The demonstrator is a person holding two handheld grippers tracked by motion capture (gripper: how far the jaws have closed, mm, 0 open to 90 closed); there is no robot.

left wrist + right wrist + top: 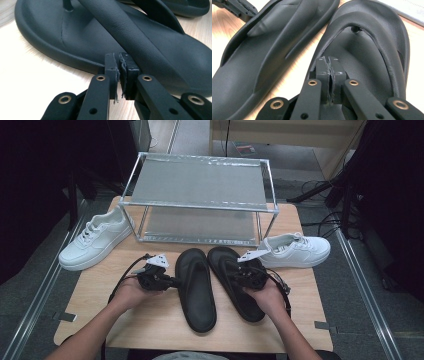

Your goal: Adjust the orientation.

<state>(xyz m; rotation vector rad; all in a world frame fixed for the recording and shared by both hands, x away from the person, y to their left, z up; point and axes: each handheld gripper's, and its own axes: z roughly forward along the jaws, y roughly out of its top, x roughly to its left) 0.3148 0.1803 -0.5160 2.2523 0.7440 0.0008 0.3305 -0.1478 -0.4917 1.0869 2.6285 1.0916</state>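
Left gripper (121,62): jaws closed pad to pad, nothing between them, tips touching the outer rim of the left flip-flop (82,37). Its wide strap (130,32) runs just ahead of the jaws.

Right gripper (328,62): jaws closed, nothing clamped, tips over the right flip-flop (372,50), just below its strap. The left flip-flop (269,45) lies to the left of these jaws, just beside.

High view: both black flip-flops lie side by side between the grippers on the wooden table (150,320). Metal rack (200,185) stands beyond them, with a white sneaker (95,237) to its left and another white sneaker (297,249) to its right.
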